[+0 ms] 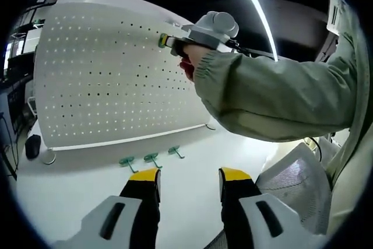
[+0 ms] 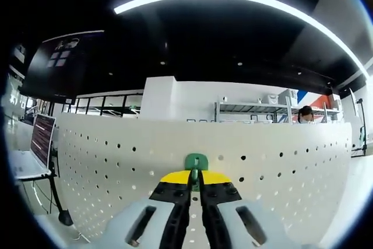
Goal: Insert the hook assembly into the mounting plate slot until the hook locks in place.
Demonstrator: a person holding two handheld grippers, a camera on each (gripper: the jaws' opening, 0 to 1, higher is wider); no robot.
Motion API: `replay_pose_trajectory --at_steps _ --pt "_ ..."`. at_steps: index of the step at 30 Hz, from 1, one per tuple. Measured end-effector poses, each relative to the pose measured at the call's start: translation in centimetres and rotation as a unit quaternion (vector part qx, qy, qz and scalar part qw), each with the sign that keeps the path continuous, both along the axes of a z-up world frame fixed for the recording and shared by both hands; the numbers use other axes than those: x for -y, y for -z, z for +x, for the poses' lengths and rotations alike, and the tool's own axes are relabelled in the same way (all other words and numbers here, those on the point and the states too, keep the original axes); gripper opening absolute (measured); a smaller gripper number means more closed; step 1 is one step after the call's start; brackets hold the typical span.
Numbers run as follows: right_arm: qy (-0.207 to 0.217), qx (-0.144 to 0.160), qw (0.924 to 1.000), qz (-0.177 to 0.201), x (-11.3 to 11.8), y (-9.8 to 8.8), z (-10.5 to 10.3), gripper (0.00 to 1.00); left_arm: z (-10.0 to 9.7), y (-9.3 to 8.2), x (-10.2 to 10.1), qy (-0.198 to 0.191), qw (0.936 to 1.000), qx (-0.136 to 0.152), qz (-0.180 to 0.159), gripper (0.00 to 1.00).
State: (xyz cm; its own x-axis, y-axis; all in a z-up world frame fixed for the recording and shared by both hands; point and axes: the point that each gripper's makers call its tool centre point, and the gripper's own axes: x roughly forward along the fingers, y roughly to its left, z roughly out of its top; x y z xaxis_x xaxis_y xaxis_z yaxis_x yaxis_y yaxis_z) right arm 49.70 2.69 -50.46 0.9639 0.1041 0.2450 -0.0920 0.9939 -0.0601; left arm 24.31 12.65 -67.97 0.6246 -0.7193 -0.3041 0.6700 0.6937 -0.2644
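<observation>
The right gripper [image 2: 195, 186], jaws clenching a green hook [image 2: 196, 162], is nearing the pegboard [image 2: 245, 167]; misaligned, it risks jamming, while the left gripper [image 1: 189, 182] is idling released.

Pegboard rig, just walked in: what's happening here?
A person is fitting green hooks onto a white pegboard. The right tongs are shut on a green hook, held up against the board near its top edge; whether it has seated in a hole cannot be told. The left tongs are open and hang above the table, with three spare hooks lying at the board's foot.
</observation>
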Motion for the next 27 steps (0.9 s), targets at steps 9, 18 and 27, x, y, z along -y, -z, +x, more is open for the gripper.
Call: replay_pose_trajectory --at_steps 9,18,27 --pt "-0.006 -0.011 0.9999 0.003 -0.2 0.7 -0.3 0.12 -0.1 -0.1 0.1 -0.001 1.0 0.001 -0.001 0.42" --pt "-0.018 -0.03 0.9993 0.016 -0.5 1.6 -0.8 0.21 -0.2 -0.1 0.0 -0.003 1.0 0.001 -0.001 0.42" --pt "-0.024 -0.06 0.9978 0.012 -0.2 3.4 -2.1 0.27 -0.5 -0.3 0.1 -0.004 1.0 0.003 -0.001 0.42"
